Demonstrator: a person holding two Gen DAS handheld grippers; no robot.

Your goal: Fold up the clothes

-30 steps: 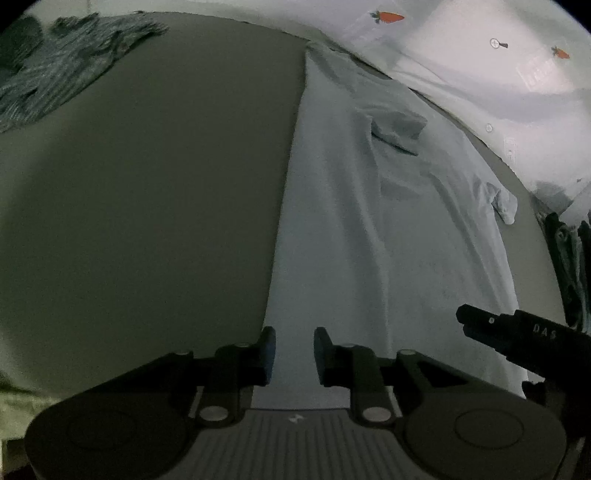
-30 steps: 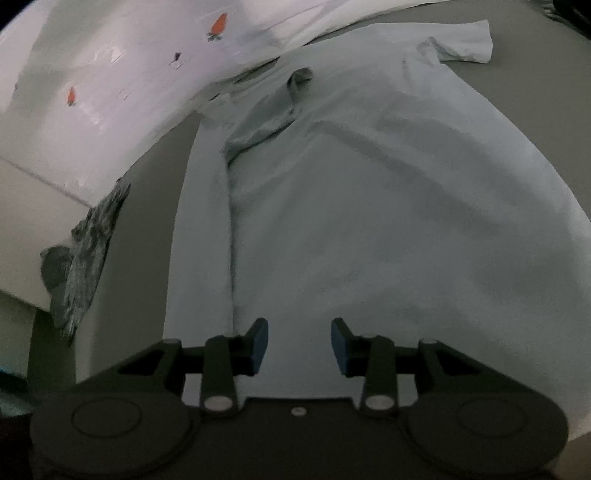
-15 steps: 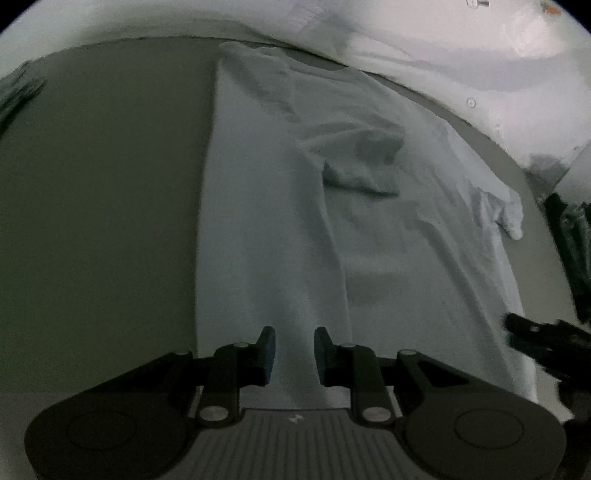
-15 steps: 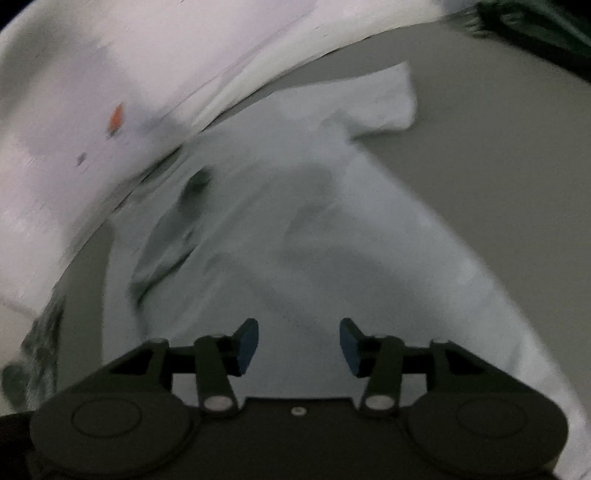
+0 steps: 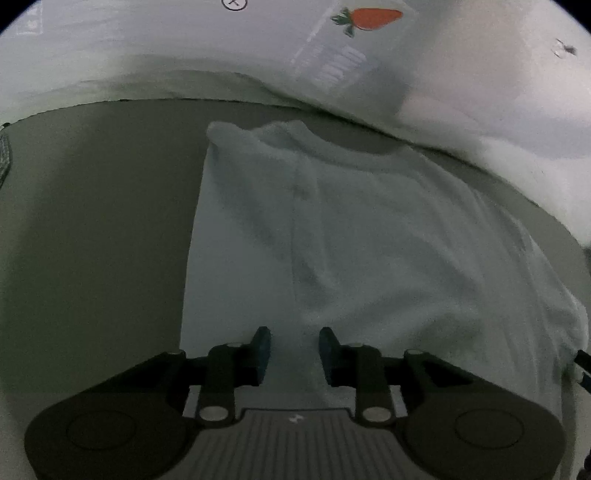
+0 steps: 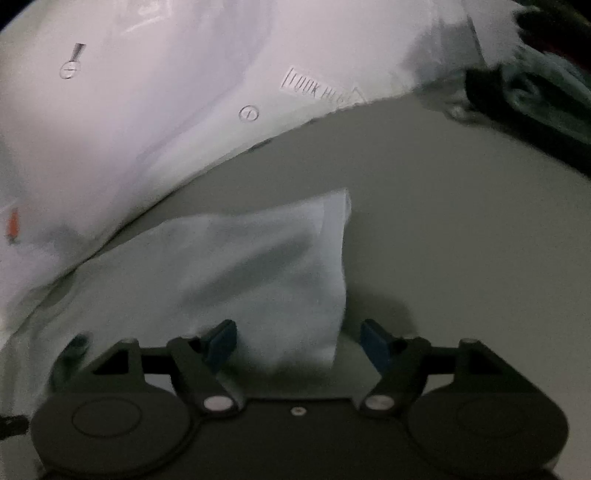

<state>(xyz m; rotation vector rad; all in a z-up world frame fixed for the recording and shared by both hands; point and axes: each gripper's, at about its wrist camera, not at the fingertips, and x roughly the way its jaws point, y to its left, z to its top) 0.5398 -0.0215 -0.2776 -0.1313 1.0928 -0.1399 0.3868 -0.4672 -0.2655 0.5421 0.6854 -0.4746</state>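
Note:
A pale blue T-shirt [image 5: 369,236] lies flat on the grey surface, its left side folded in along a straight edge and its collar toward the far end. My left gripper [image 5: 294,349] hovers over the shirt's upper body, its jaws opening, with nothing pinched between them. In the right wrist view the shirt's short sleeve [image 6: 280,258] sticks out onto the grey surface. My right gripper [image 6: 298,341] hangs over the sleeve's near part, jaws opening wide; the pads do not press on the cloth.
A white sheet printed with carrots [image 5: 369,18] and small marks [image 6: 110,92] borders the far side of the grey surface [image 5: 92,240]. Dark clothing [image 6: 535,103] lies at the far right in the right wrist view.
Both grippers have travelled along the shirt toward the collar and sleeve end. The right jaws have spread much wider, the left ones slightly. The patterned garment at far left has left the view.

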